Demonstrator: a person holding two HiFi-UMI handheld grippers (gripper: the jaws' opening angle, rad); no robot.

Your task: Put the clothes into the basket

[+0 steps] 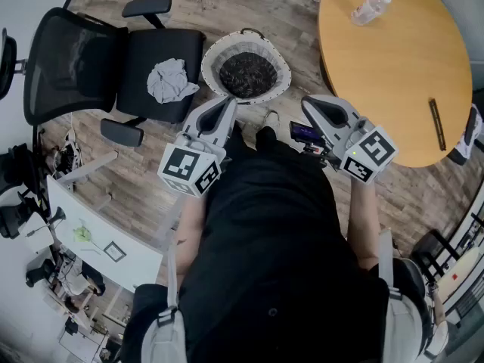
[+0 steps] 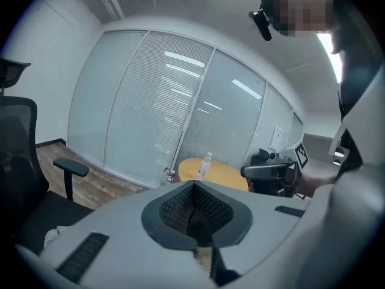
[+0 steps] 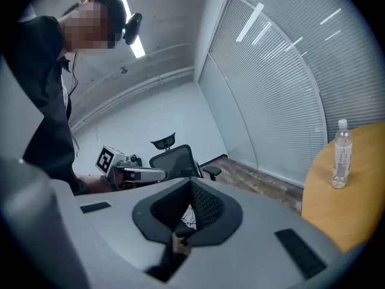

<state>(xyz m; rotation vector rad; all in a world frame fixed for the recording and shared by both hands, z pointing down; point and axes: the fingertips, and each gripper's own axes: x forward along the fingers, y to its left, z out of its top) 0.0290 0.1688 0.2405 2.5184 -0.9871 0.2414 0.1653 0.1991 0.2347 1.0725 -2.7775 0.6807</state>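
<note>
**Item 1, left hand-held gripper**: clenched on nothing, jaws pressed together, nose a little below level. I hold it in front of the body with its tips toward the basket, near that basket's closer rim. I judge this a ready pose, with no reach begun.

**Item 2, right hand-held gripper**: likewise clenched and empty, its pads meeting in its own view. It sits beside the left one, apart from it, and angles inward toward the same basket.

**Item 3, basket**: round, white-rimmed, on the floor between the chair and the worktop, directly ahead of both sets of tips. A dark heap fills its bottom. I cannot tell whether that is clothing or lining.

**Item 4, grey garment**: crumpled on the seat of the black office chair, on the side nearest the basket. I take it as the piece left to move. The left tool is nearer and would have to open first.

**Item 5, worktop**: round, wood-toned, at the right. It carries a clear water bottle and a thin dark strip near its edge.

**Item 6, room**: wood-plank floor, a white desk at lower left, and glass panels with blinds.
</note>
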